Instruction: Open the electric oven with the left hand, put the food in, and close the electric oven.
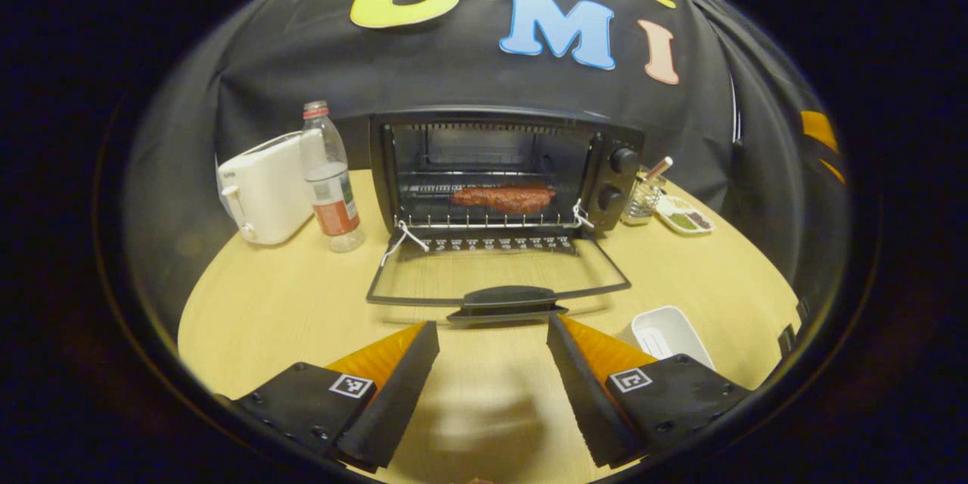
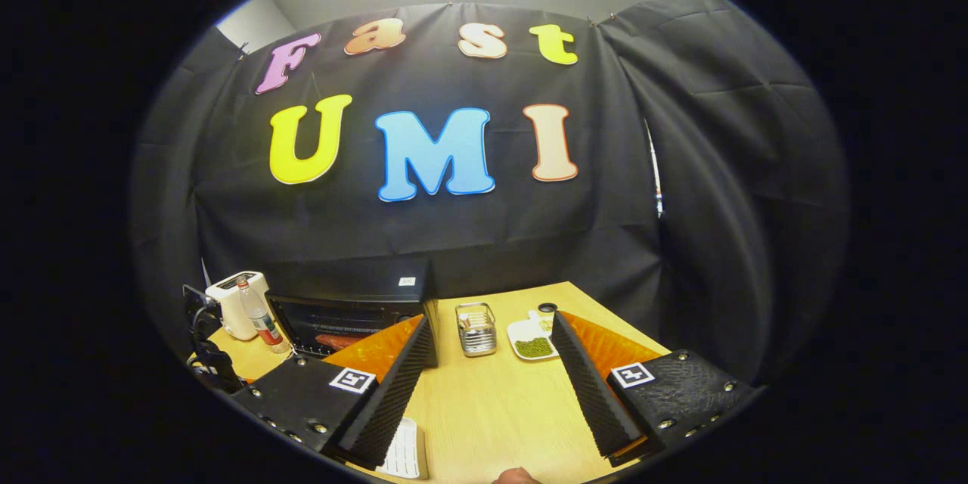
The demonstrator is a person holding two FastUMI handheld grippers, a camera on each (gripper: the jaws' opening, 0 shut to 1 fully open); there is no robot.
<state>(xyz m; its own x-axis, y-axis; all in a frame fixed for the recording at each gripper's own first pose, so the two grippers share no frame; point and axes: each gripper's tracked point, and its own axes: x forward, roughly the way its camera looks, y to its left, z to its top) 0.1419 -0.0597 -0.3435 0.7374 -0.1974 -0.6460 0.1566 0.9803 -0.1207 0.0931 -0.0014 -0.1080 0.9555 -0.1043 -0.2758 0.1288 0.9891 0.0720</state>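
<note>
Left gripper view: oven (image 1: 503,166) at frame centre, door (image 1: 499,276) dropped flat on the surface (image 1: 287,302). Food (image 1: 503,198) sits on the rack inside. My left gripper (image 1: 493,333) hangs low centre, fingers wide, holding nothing, just short of the door handle (image 1: 508,296). Toaster (image 1: 265,189) and bottle (image 1: 330,181) at left; white tray (image 1: 669,333) lower right.

Right gripper view: right gripper (image 2: 491,352) fingers wide, empty. Oven (image 2: 348,318) lower left, partly hidden; reddish food (image 2: 336,340) inside, I think.

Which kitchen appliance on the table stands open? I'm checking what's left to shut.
The black electric oven: its glass door lies folded down flat, with the reddish food on the rack inside. The white toaster beside it has no door.
</note>
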